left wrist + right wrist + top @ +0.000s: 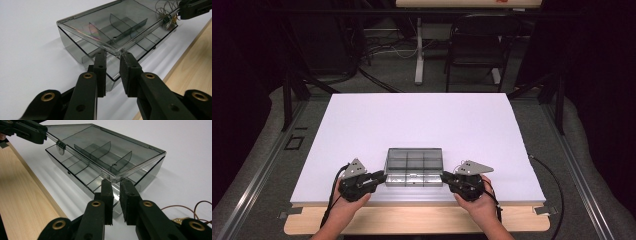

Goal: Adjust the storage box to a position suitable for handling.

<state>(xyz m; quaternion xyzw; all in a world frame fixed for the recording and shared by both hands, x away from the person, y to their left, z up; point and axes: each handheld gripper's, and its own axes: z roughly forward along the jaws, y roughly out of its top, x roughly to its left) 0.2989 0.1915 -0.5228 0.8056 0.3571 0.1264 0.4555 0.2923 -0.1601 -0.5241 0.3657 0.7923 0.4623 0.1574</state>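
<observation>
Compartment box (414, 166), smoky clear plastic, sits near front edge of white table (422, 120). Lid (100, 32) raised slightly. My left gripper (113, 55) at lid's left corner, right gripper (115, 181) at right corner; both slightly parted, grip unclear.

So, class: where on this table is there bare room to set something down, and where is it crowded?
The white table top is bare beyond the clear compartment box, up to the far edge, and along both side edges. It is crowded at the near edge: the left gripper and right gripper flank the box, jaws at the corners of its raised lid.
</observation>
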